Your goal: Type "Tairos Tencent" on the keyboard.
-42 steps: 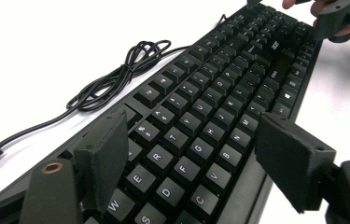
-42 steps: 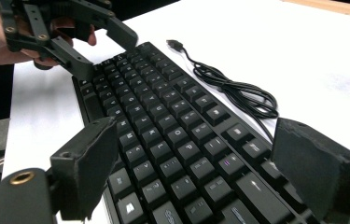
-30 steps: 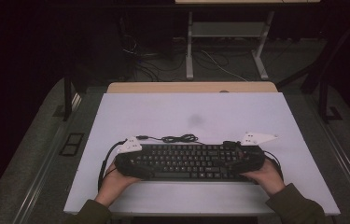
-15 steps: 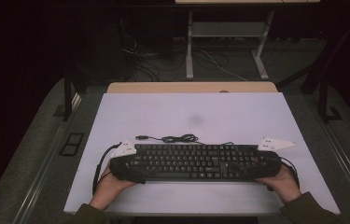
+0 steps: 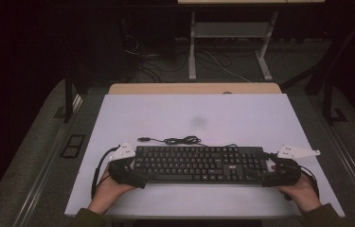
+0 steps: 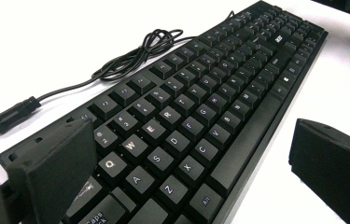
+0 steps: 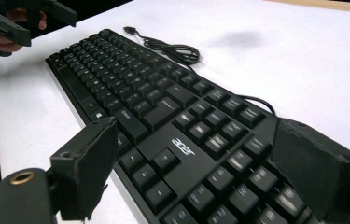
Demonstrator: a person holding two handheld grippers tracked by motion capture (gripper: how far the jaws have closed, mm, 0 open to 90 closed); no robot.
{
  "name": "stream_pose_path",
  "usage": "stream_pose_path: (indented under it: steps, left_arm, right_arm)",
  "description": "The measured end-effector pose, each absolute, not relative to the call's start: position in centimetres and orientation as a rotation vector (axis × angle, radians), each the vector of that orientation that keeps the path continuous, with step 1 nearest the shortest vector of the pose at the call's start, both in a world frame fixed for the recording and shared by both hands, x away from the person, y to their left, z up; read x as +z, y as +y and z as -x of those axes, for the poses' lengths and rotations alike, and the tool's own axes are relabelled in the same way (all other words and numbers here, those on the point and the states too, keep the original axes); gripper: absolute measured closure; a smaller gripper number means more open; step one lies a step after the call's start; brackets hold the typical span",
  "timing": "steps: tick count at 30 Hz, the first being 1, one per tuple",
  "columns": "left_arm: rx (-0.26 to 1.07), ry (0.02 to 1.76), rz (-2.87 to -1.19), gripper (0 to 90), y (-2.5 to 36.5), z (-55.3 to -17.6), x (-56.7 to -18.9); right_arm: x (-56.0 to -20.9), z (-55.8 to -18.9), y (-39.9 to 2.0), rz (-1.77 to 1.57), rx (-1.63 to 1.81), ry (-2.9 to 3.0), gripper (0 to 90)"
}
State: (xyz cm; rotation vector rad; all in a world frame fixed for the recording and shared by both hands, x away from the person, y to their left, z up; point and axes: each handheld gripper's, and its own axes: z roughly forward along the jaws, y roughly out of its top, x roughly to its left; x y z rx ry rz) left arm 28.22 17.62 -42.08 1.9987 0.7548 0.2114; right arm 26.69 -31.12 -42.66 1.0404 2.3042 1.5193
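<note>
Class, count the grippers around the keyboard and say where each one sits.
2. The left gripper is at the keyboard's left end; the right gripper is at its right end. Both are open, jaws either side of the keyboard's ends.

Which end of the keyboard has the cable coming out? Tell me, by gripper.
The right gripper's end: the cable leaves the keyboard's back edge behind the number pad. At the left gripper's end only the loose USB plug lies beside it.
</note>
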Motion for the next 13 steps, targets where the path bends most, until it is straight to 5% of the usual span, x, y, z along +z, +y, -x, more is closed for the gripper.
stream_pose_path:
  steps: [13]
  left_arm:
    - [0.224, 0.774, -1.998, 0.0, 17.87, -28.26, -41.94]
  right_arm:
    - [-43.18, -26.74, -31.68, -1.061, 1.519, 2.292, 14.4]
